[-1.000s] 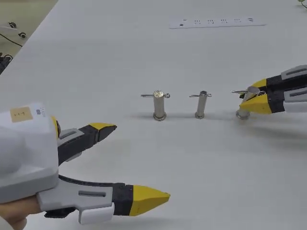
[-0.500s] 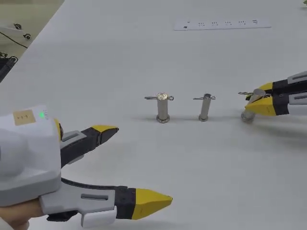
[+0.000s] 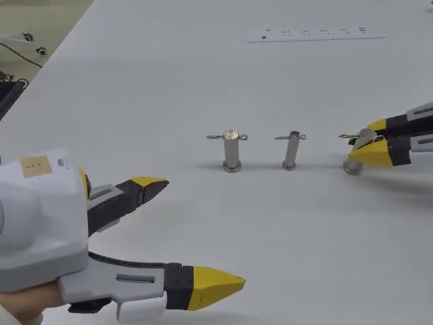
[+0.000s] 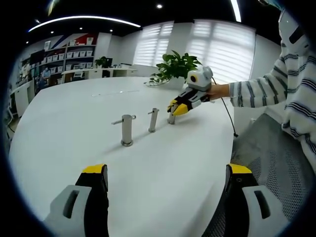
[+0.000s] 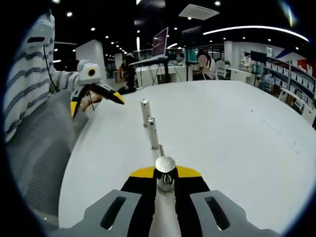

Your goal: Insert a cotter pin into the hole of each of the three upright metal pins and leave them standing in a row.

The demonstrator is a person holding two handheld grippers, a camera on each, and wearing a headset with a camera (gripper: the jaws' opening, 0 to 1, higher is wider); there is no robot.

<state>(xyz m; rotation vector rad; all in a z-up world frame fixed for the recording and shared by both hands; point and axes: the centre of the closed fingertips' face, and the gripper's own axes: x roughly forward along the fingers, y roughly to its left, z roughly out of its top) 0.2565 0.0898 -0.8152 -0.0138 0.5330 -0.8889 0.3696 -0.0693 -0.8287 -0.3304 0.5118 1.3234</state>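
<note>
Room, open-plan office: ceiling strip lights, slatted window blinds (image 4: 217, 44), shelving (image 4: 74, 52), and a leafy green plant (image 4: 178, 64) beyond the table edge behind the middle pin in the left gripper view.

Table (image 3: 203, 68): broad, white, matte and smooth, with a rounded outline; it bears all three pins.

Sleeve (image 4: 256, 91): striped white and dark knit, on the arm that carries the right gripper.

Left gripper (image 3: 203, 230): grey and black body with yellow wedge tips. Jaws spread wide with nothing between them. It lies nearer the person than the middle pin and well off to its left.

Right gripper (image 3: 363, 141): same build. Jaws are clamped on the right pin, just to the right of the middle pin.

Strip (image 3: 316, 32): flat, white, with small dark marks, far beyond the middle pin.

Left pin (image 3: 232, 152): thickest, bright metal cylinder with a flared foot, upright.

Middle pin (image 3: 291, 152): slimmer, upright, between the other two.

Right pin (image 3: 353, 166): flat round head seen in the right gripper view, foot on the table.

Cotter pins (image 3: 216, 137): thin wire, one lying crosswise through the top of each pin, looped end to the right.
</note>
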